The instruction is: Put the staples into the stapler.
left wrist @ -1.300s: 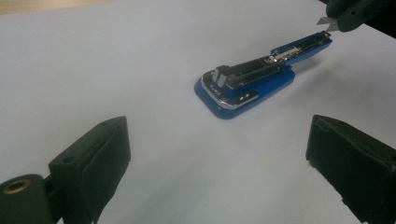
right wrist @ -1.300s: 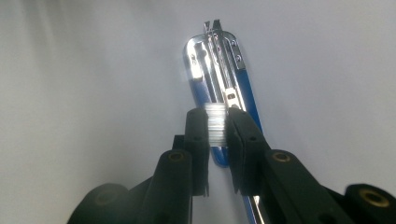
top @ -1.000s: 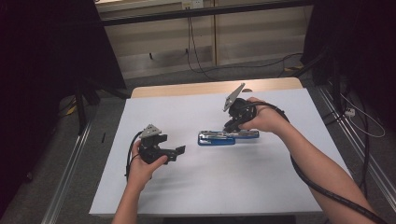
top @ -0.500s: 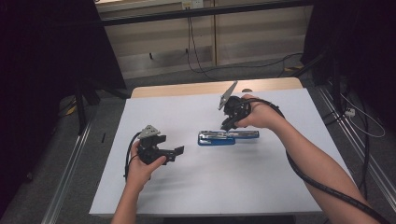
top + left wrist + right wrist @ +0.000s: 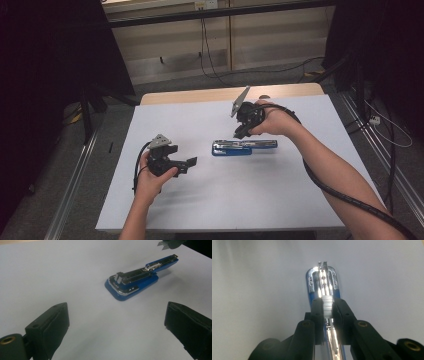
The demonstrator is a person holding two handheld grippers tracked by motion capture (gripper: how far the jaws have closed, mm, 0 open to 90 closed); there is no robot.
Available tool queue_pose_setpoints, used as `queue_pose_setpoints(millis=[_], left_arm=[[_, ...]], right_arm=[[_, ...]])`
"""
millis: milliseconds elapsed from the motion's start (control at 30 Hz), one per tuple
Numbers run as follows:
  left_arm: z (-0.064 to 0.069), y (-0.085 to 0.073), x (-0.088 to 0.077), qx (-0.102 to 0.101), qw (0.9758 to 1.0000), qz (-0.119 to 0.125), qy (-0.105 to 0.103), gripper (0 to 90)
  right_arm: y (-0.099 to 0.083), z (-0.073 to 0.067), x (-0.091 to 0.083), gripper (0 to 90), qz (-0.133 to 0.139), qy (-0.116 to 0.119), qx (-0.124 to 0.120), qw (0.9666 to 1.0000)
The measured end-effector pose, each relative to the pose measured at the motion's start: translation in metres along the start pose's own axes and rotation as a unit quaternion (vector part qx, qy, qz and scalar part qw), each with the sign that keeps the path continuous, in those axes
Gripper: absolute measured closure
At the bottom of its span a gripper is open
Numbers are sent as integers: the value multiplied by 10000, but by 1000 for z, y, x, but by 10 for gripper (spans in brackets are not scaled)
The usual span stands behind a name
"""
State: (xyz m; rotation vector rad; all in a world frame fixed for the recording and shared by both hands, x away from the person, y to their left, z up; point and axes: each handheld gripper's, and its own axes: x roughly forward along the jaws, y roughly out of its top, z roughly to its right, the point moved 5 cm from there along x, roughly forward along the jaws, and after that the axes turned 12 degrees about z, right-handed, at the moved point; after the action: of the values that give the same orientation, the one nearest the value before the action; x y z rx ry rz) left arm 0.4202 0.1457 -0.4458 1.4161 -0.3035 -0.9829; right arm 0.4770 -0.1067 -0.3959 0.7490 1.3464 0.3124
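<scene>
The worktop [image 5: 280,200] is a white rectangular surface with a bare wooden strip along its far edge, set in a dim room with dark curtains on both sides and cables on the floor behind. A blue stapler [image 5: 244,147] lies near the centre of the worktop, its top arm swung open so that the metal staple channel is exposed; its long axis runs parallel to the near edge. The right gripper [image 5: 241,133] is positioned directly over the stapler, tilted downward, and in the right gripper view its jaws are nearly closed on a small strip of staples [image 5: 327,305] held just above the open channel. The step in hand is judged to be loading staples into the stapler. The next move calls for lowering the strip in line with the channel, seating it between the rails, then releasing the jaws; any sideways tilt could jam the strip on the rails. The right forearm reaches in from the near right corner, wrist bent inward, with the cable trailing along the arm. The left gripper [image 5: 187,163] is held low toward the near left part of the worktop, well apart from the stapler, jaws spread wide and holding nothing, pointing toward the stapler. The left wrist is straight.
</scene>
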Motion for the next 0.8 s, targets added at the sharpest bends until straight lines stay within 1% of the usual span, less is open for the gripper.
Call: queue_pose_setpoints(millis=[67,133,200,267,367,400,467,533,600,667,700,800], left_arm=[[0,0,0,0,10000,-1,-6,60],[0,0,0,-5,10000,-3,1,59],[-1,0,0,-10,10000,-12,-2,58],[-1,0,-1,6,10000,-9,6,58],[-1,0,-1,-14,10000,5,14,58],[-1,0,-1,-20,10000,3,5,58],[-1,-1,-1,-32,10000,-11,8,58],[-2,-1,-1,-42,10000,-23,14,57],[-2,-1,-1,-36,10000,-11,11,57],[-1,-1,-1,-30,10000,-8,8,57],[-1,-1,-1,-31,10000,-7,7,57],[-1,-1,-1,-48,10000,9,-2,57]], right_arm=[[1,0,2,791,1,14,-40,10000],[1,-1,3,791,-31,32,-11,10000],[1,0,5,791,8,69,-80,9999],[1,0,6,791,-20,70,-50,10000],[1,0,9,791,-46,89,-67,9999],[1,1,9,791,-29,95,-128,9999],[3,0,10,791,-54,88,-76,9999],[4,0,12,791,-19,133,-171,9998],[5,-1,13,791,-40,141,-158,9998],[6,-1,15,791,-51,140,-212,9997],[7,-1,15,791,-61,119,-200,9997],[8,0,17,792,-45,166,-270,9995]])
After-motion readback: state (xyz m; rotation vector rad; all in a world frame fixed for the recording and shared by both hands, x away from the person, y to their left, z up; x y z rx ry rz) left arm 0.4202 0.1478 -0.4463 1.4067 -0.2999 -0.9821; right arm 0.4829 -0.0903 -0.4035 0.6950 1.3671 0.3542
